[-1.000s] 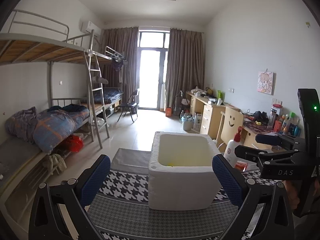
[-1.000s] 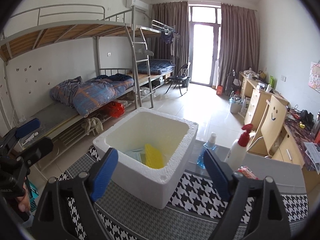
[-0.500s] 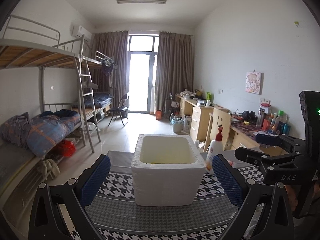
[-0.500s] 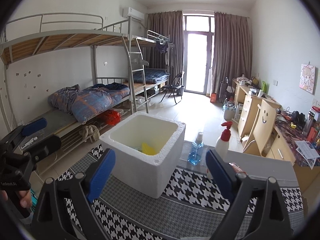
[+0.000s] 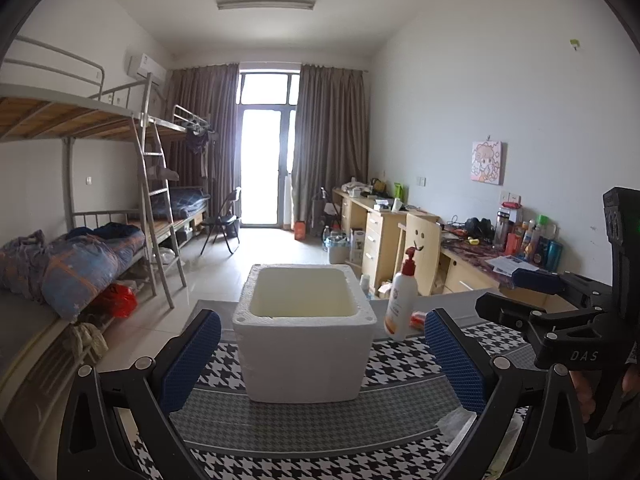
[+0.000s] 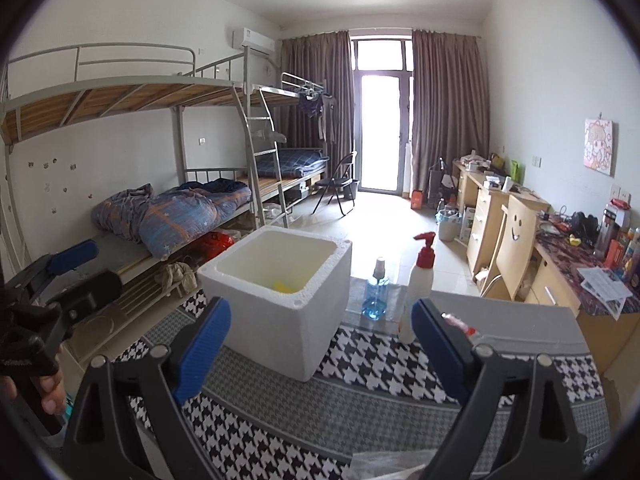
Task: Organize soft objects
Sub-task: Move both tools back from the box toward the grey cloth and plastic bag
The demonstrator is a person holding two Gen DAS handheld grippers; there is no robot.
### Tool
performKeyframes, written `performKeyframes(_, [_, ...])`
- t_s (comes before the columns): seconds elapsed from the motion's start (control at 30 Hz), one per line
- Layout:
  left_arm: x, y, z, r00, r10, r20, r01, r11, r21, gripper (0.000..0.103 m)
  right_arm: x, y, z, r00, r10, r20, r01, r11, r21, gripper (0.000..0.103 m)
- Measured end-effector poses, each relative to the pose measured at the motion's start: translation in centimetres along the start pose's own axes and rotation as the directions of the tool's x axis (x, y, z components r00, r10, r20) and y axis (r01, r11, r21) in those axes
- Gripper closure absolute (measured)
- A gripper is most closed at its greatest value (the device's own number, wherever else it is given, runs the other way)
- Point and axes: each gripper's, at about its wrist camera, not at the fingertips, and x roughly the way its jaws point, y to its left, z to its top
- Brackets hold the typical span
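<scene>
Two views give us the same white foam box (image 5: pixel 306 332), standing on the houndstooth cloth (image 5: pixel 404 364) that covers the tabletop. From the left wrist we see only the box's pale inner walls; from the right wrist we catch something yellow (image 6: pixel 287 287) lying at the bottom, too little of it showing to name.

Our left claw (image 5: pixel 320 360) is spread wide, empty, with the box framed between its blue pads (image 5: pixel 188 356). Our right claw (image 6: pixel 320 344) is likewise spread and empty, the box just ahead and to its left.

A white pump bottle (image 5: pixel 401 300) with a red top stands right of the box in both views. Only the right wrist shows the blue spray bottle (image 6: pixel 375 292) beside it, behind the box's far corner. Each view catches the other claw at its edge.
</scene>
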Motion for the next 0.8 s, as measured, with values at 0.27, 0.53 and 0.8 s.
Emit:
performKeyframes(0.27, [-0.8,-1.1,-0.7,0.998,-0.056,0.005,0.056,0.998,0.008,0.001,-1.8,-0.6,-1.6,0.999,-0.028,0.024,0.028,1.000,-0.002,0.009])
performKeyframes(0.53, [-1.4,-2.4,-1.7,0.994,-0.108,0.018,0.108,0.994,0.012,0.001,-3.0,-1.5,-2.8,0.998,-0.053,0.026,0.053,0.999,0.003,0.009])
performKeyframes(0.8, [-1.6,-3.4,-2.6,0.989,-0.146,0.014,0.145,0.989,0.023,0.001,-4.4,-1.9,-4.3,0.996,-0.084,0.037,0.084,0.997,0.000,0.009])
